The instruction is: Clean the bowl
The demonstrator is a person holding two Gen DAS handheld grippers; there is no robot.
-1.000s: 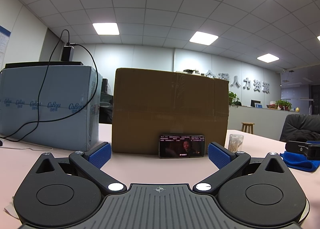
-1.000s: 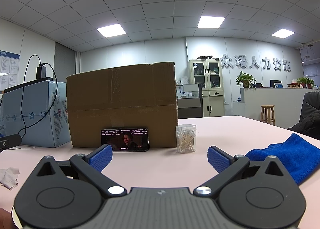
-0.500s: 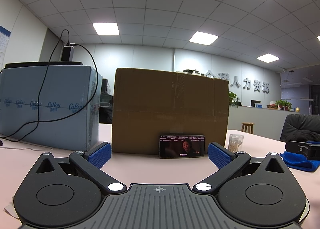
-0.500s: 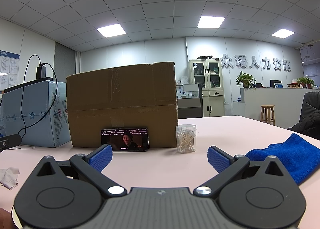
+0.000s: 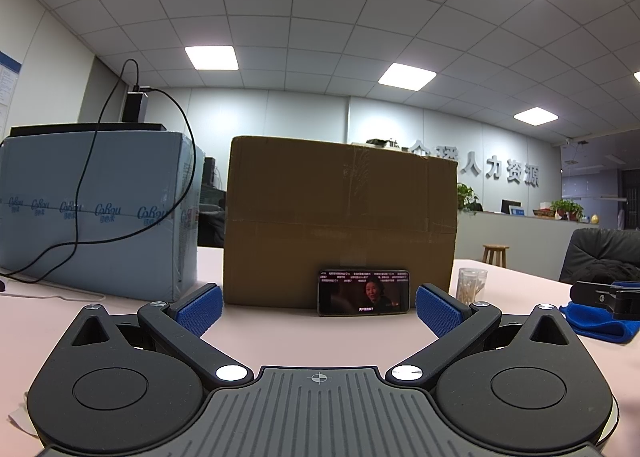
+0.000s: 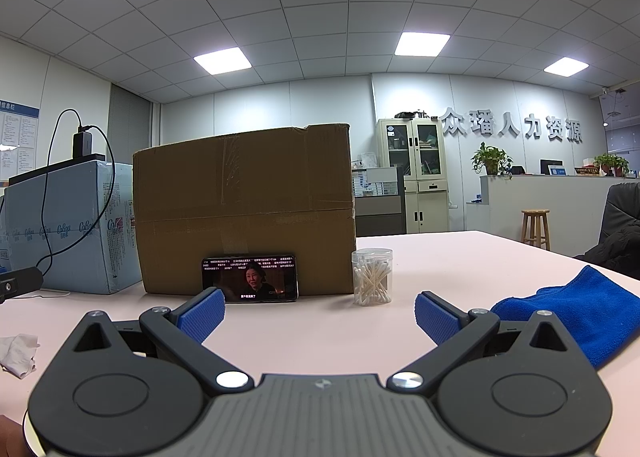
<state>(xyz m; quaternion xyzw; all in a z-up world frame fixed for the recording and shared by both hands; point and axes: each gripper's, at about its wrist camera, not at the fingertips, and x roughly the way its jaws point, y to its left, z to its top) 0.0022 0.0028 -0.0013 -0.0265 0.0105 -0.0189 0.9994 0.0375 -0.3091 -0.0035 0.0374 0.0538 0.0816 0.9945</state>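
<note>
No bowl shows in either view. A blue cloth (image 6: 576, 317) lies on the pink table at the right of my right gripper (image 6: 319, 315), which is open and holds nothing. In the left wrist view the same blue cloth (image 5: 592, 323) lies at the far right, partly under the other gripper's black body (image 5: 608, 297). My left gripper (image 5: 319, 309) is open too, with bare table between its blue pads. A crumpled white tissue (image 6: 16, 349) lies at the left edge of the right wrist view.
A brown cardboard box (image 6: 244, 209) stands ahead with a phone (image 6: 250, 278) leaning on it, screen lit. A clear jar of cotton swabs (image 6: 372, 277) stands right of the phone. A pale blue carton (image 5: 96, 209) with a black cable stands at the left.
</note>
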